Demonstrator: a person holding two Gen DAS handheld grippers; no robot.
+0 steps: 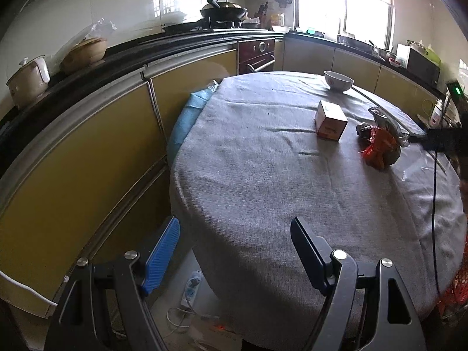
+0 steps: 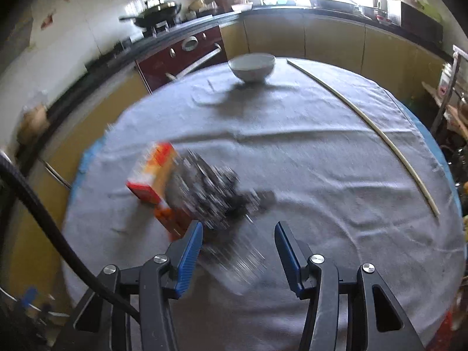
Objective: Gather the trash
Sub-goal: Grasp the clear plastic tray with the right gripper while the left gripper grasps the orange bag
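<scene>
Grey tablecloth (image 2: 321,152) fills both views; crumpled silver-and-orange foil wrapper (image 2: 210,193) lies blurred just ahead of the right gripper (image 2: 238,251), fingers released, touching nothing. Left gripper (image 1: 234,251) gapes empty.

left tool (image 1: 234,257) | black frame – blue ribbed pads (silver screws) | right tool (image 2: 238,256) | same, black cable

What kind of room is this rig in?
A home kitchen, most likely: a lidded wok on a gas stove, a built-in oven under the dark counter, and a cloth-covered table with a bowl.
</scene>
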